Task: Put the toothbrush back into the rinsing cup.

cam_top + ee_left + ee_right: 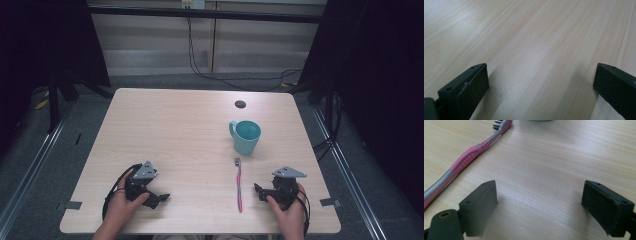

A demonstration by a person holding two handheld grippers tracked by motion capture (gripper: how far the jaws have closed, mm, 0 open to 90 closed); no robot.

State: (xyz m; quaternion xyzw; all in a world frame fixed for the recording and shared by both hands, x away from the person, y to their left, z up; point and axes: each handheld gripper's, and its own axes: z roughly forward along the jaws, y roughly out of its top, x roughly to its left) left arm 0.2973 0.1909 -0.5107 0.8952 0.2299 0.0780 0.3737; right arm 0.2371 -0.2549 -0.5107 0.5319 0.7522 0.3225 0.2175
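Both grippers, left [161,196] and right [259,190], jaws apart, empty. Risk: toothbrush [239,184] lies flat; pinch may skid it toward the cup [245,137].

I find nothing I can read here: no words, brand marks or numbers on the teal mug [246,136], on the pink toothbrush [238,184], or on the pale wooden table [175,130] beneath my claws; the small sign on the far wall [193,4] is too blurred to make out
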